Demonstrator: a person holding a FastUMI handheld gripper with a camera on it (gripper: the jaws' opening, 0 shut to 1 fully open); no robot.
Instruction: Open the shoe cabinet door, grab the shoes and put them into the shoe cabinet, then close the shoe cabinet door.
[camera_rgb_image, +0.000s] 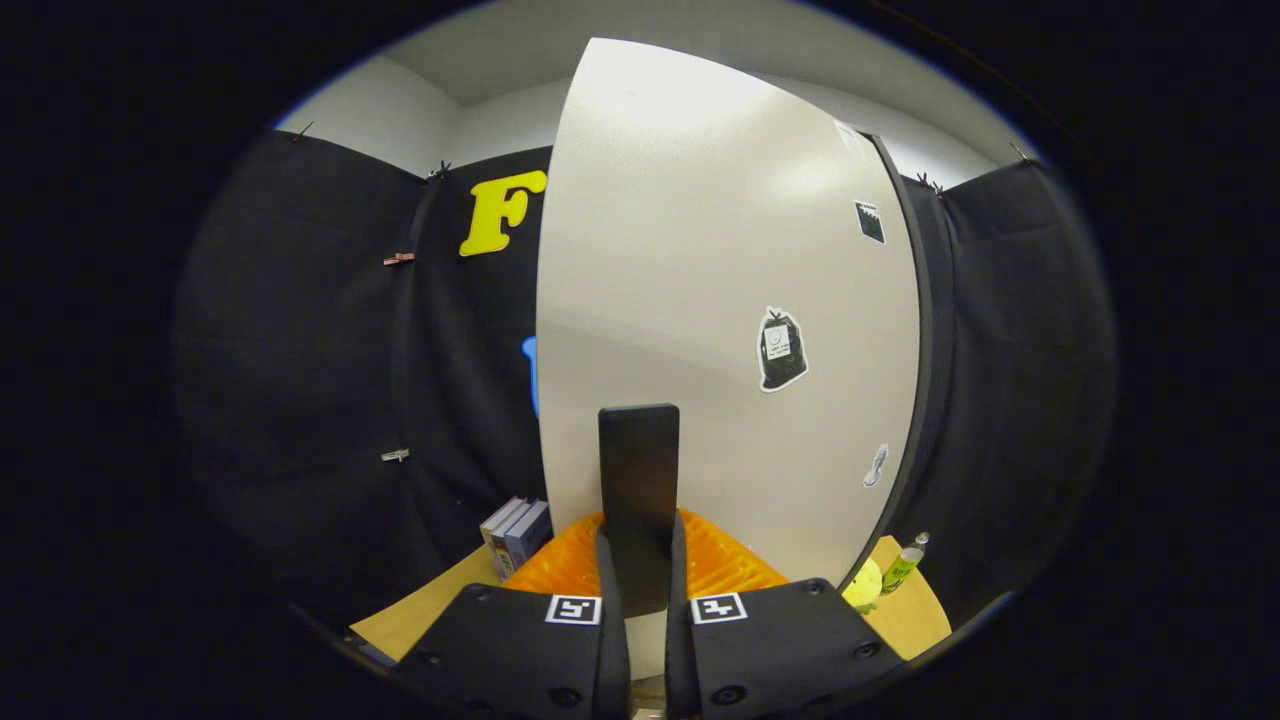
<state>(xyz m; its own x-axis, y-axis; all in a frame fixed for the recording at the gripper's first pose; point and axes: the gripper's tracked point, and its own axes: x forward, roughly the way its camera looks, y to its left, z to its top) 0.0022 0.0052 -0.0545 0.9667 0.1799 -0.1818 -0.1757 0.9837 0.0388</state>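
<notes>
White cabinet door, fingers clamping its black handle; stickers unreadable.

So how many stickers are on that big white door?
3, maybe more. One dark sticker sits up high by the door's far edge, a bag-shaped one in the middle, and a small pale one low down. The claw is shut on the dark handle.
</notes>
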